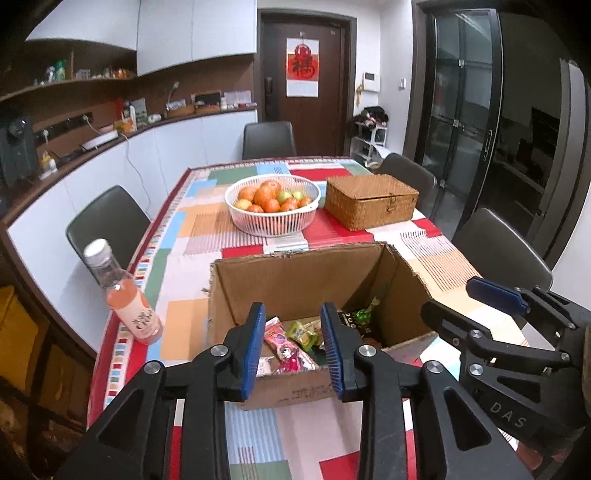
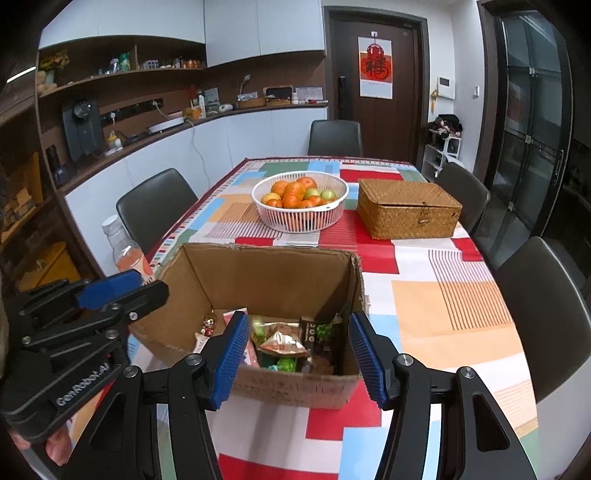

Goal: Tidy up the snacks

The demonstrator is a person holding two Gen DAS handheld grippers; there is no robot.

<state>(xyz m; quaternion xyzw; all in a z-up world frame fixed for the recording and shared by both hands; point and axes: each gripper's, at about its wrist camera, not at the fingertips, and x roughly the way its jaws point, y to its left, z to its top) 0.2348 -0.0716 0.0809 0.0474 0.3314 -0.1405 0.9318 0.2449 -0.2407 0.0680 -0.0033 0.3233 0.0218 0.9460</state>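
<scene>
A big table [image 2: 424,280] with a bright patchwork cloth of red, blue, orange and white fills the middle of the room, and dark chairs [image 2: 334,137] stand at its far end and along both sides. Behind the table's far end is a dark brown door [image 2: 376,122] with a red and white paper hanging [image 2: 375,67] on it, set in a white wall. Left of the table runs a long white cabinet with a brown counter [image 2: 221,115], with brown shelves [image 2: 122,74] and white cupboards [image 2: 258,26] above, and right of the table are dark glass doors [image 2: 532,122].
</scene>
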